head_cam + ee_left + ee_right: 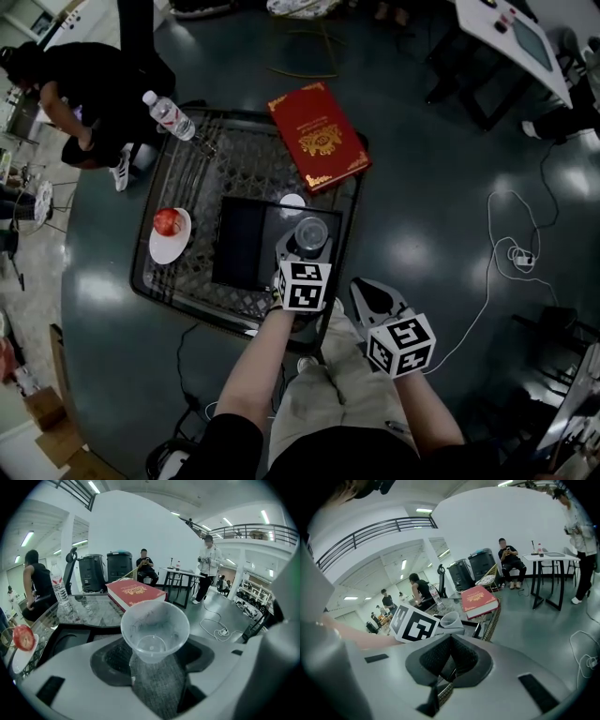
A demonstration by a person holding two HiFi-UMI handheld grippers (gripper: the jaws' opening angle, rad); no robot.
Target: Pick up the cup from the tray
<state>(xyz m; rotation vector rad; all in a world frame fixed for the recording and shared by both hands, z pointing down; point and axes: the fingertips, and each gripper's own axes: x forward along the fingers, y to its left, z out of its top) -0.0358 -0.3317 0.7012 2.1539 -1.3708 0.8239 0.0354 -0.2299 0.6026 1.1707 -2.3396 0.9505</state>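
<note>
L tongs [307,242] are pinching the clear cup [310,231] betw. both pads, mouth up, over the near-R part of the black tray [239,244]; can't tell if its base is touching. R tongs [364,289] are hanging pressed together w/ nothing in them, just beside the tabletop's [178,281] near-R edge. Red book [319,136] is lying at the far side, bottle [169,115] & plate [169,246] sitting to the L.

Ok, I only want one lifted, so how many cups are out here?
1. A clear plastic cup sits between the left gripper's jaws, over the black tray. No other cup shows, though one could be hidden.
</note>
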